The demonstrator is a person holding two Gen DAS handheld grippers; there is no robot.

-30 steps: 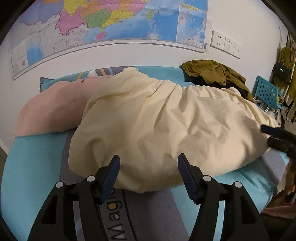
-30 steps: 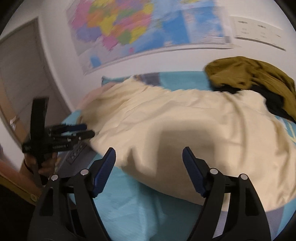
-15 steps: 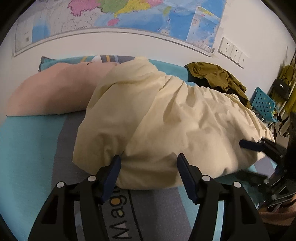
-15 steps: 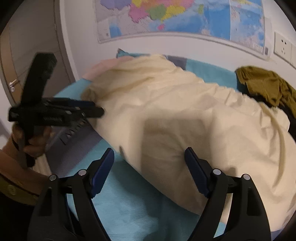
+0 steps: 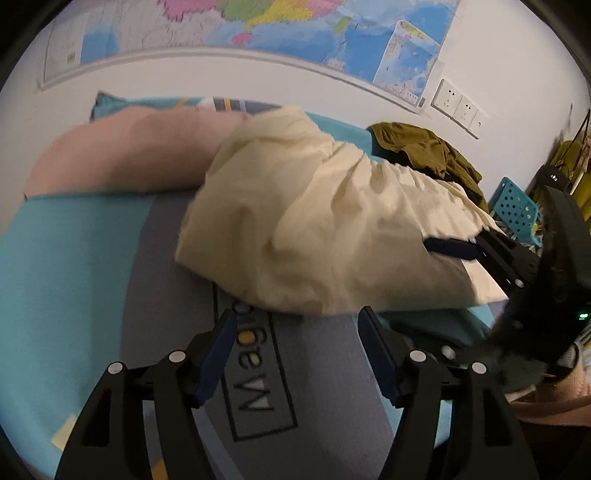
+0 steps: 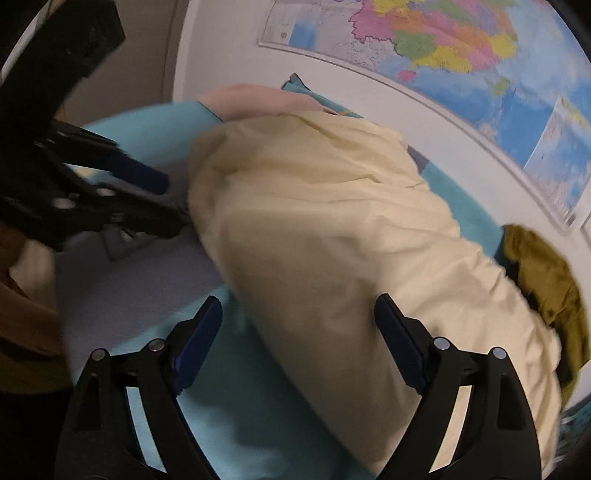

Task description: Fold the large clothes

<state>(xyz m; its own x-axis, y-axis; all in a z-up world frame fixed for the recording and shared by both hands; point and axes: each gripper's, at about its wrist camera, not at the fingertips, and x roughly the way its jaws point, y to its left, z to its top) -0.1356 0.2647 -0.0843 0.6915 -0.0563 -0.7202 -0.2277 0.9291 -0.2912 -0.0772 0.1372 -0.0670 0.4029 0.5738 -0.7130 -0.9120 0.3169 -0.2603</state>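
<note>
Two hand-held grippers we hold gape wide: left hand-held gripper [image 5: 295, 328] and right hand-held gripper [image 6: 297, 317]. Both face the cream garment [image 5: 325, 229] at twelve o'clock on the bed [image 5: 66, 266].

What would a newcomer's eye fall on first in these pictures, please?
A big rumpled pale yellow cloth heaped across the middle of the teal bed sheet. Behind it, a colourful wall map spans the white wall, and a crumpled olive-green garment lies at the bed's far right. The open left gripper and right gripper face the cloth's near edge.
</note>
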